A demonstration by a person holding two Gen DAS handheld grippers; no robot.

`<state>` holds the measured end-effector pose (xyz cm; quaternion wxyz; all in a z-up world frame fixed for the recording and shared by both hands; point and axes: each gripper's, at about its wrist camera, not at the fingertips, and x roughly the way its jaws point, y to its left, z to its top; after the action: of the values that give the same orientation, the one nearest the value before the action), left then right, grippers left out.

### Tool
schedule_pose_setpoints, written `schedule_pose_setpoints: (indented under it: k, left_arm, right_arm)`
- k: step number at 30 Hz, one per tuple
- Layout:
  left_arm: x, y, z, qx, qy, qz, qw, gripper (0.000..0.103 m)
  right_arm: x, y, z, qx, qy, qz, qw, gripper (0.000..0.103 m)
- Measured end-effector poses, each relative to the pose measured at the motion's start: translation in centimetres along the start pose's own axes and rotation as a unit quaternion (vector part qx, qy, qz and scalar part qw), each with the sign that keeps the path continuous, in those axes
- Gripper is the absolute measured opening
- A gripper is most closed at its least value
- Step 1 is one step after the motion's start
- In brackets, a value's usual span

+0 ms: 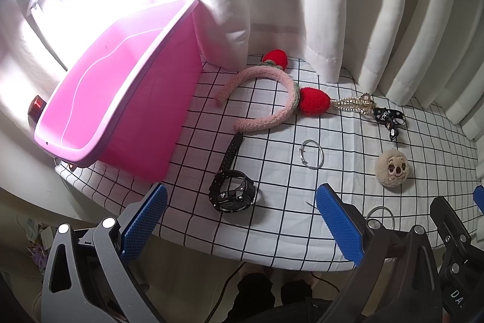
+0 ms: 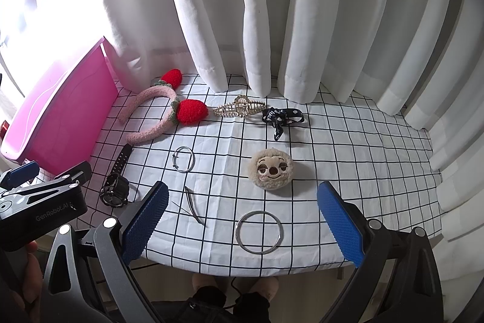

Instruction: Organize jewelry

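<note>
A: Black wristwatch [image 1: 231, 189] lying flat on the grid-checked tablecloth [image 1: 272, 220], just beside the pink bin [image 1: 121, 99], framed between the left gripper [image 1: 242, 220] fingers but beyond their tips, untouched.

B: Here, large silver bangle [image 2: 259, 232] centred between the right gripper [image 2: 242, 220] fingers, also clear of both pads. Barely peeking out behind a finger over there.

A: Both pairs of blue pads spread wide, nothing held. Thin open bangle [image 1: 311, 154] past the watch; pink strawberry headband [image 1: 266, 99] farther back, nearly touching the pearl hair claw [image 1: 354, 104]; black ribbon bow [image 1: 388, 120] just beyond it.

B: Sloth-face plush [image 2: 271, 174] ahead of the large bangle, well seen here. Curved metal piece [image 2: 193, 206] by the left-hand finger, too thin to name; almost hidden from the other side. White curtain [image 2: 272, 20] hanging behind everything.

A: Bin's bare pink inside visible only from this side; small red object [image 1: 37, 106] behind its far edge, unclear.
</note>
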<state>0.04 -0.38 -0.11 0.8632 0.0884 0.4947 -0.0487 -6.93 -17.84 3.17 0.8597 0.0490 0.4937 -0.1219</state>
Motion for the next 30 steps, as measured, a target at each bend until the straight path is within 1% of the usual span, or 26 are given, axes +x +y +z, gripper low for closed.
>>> schedule_pose_setpoints:
  k: [20,25,30]
  left_arm:
    - [0.1,0.3,0.3,-0.001,0.002,0.000,1.0000,0.097]
    - [0.7,0.5,0.2,-0.004,0.007,-0.002,1.0000,0.097]
    - [2.5,1.6,-0.8,-0.029,0.023,-0.023,0.9991,0.097]
  right_arm:
    - [0.0,0.0,-0.6,-0.002,0.000,0.003,1.000,0.094]
    - [0.6,-0.2,-0.2,0.000,0.003,0.007,1.000,0.094]
    - [1.9,-1.6,-1.3,0.011,0.015,0.009,1.000,0.094]
